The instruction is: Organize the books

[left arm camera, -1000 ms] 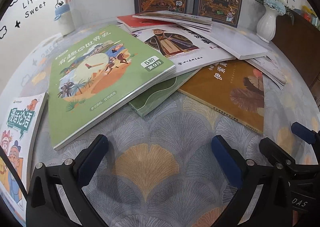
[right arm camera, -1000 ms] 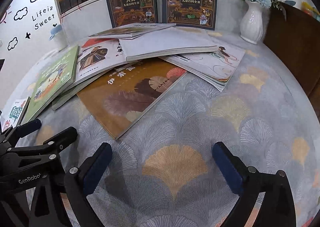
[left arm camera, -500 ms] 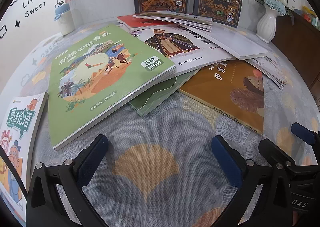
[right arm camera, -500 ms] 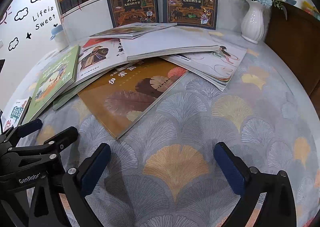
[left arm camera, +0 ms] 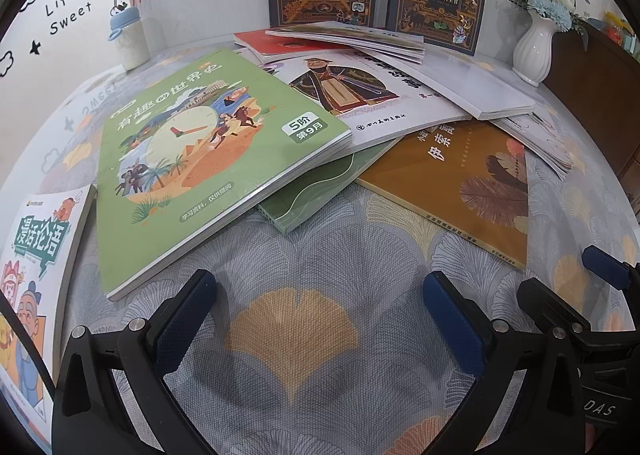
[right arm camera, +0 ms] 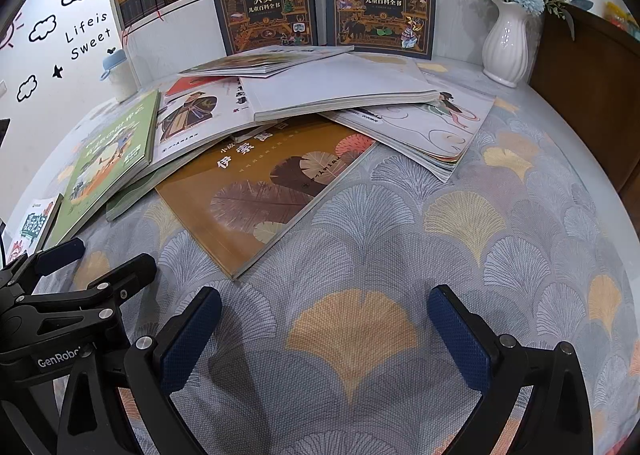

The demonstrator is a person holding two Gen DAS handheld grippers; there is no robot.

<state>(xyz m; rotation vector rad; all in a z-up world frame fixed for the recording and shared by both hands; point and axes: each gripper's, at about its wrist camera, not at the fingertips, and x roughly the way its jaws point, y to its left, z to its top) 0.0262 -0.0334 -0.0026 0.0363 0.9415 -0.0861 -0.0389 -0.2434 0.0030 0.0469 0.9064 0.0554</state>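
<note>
Nothing shifted since earlier frame | left hand-held gripper (left arm camera: 320, 319) and right hand-held gripper (right arm camera: 324, 329) both wide, empty, over tabletop (right arm camera: 500, 255) | books (left arm camera: 360, 127) sprawled mid-frame, overlapping | step: pre-grasp | next: probably pinch green book (left arm camera: 208, 159) by near edge.

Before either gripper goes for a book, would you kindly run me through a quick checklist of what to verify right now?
1. Left gripper open and holding nothing: ok.
2. Right gripper open and holding nothing: ok.
3. Green book is on top with nothing lying on it, so it can be lifted first: ok.
4. Brown book free to pull out: not ok, its far end sits under the white books.
5. Bare tablecloth in front of both grippers for setting books down: ok.
6. White vase stands apart from the pile: ok, though close to the right-hand books.
</note>
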